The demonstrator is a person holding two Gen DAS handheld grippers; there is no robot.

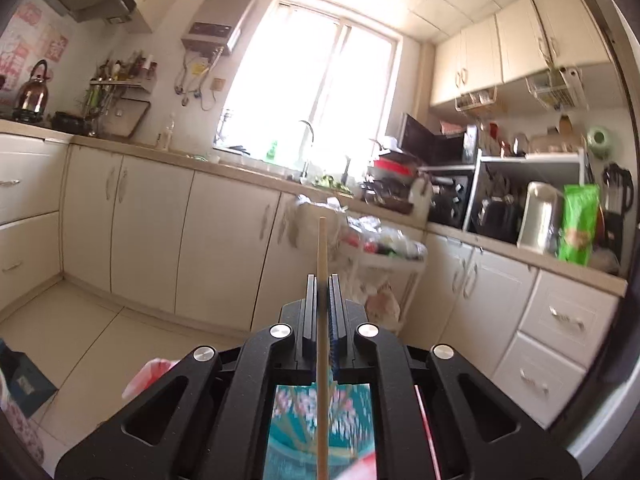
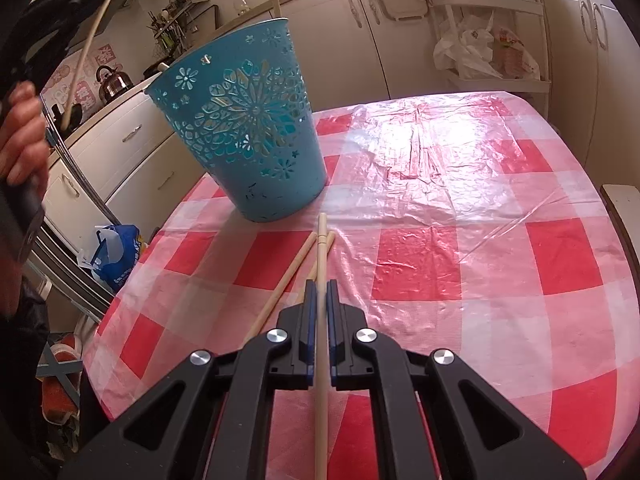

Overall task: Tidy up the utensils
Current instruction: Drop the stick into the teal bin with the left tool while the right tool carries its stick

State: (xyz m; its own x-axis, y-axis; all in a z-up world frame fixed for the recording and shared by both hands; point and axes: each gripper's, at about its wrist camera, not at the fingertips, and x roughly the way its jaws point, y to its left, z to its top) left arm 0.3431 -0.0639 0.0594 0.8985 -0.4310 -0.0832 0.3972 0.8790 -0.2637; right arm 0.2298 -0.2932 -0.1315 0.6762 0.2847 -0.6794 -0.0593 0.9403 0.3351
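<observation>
Right wrist view shows the right gripper (image 2: 321, 286) clamped tight on one chopstick (image 2: 321, 264) low over the checked tablecloth (image 2: 480, 216), two more chopsticks (image 2: 280, 288) lying just beside it, the blue basket (image 2: 256, 136) near ahead. Up at the left, the left gripper (image 1: 321, 284) pinches its own chopstick (image 1: 322, 248) — jaws fully closed on it. Both sticks are thin and held near one end, so either could pivot or slip, and a careless drop could miss the rim or tip the light basket.

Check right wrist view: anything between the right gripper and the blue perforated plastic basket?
Two loose wooden chopsticks on the checked tablecloth, short of the blue perforated plastic basket; right gripper holds another.
</observation>
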